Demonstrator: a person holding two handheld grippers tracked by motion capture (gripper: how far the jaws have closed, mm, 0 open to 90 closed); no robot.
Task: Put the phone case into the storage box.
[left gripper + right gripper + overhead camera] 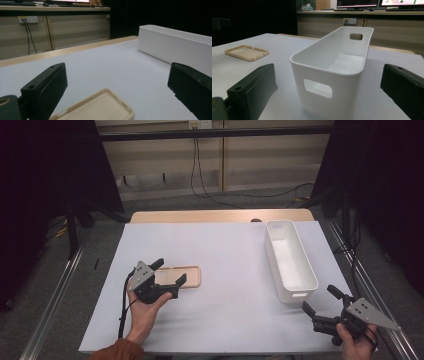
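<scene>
Risk sits mostly at the near end, where the left gripper [171,274] hovers with its jaws spread on either side of the phone case [179,276]. The beige case lies flat and open side up on the white table cover [225,265], left of centre, and it is thin and low. A squeeze from this height would likely close above its rim or skate off the rounded edge. If the jaws come down too steeply, their tips could press the case into the cover and shove it along instead of gripping it. A soft case may also bow under a hard pinch and spring free.

In the high view the case's long axis runs left to right across the table, one short end under the left gripper and the other pointing toward the bin. In the left gripper view, a rounded corner of the case [105,106] lies between the two black jaws.

Nearer the person's right, the right gripper [322,303] is also spread and holds nothing, aimed at the near end of the white plastic bin [291,261]. That bin stands upright at right, long axis running away from the person, well apart from the case. A careless swing of either gripper could knock it askew.
</scene>
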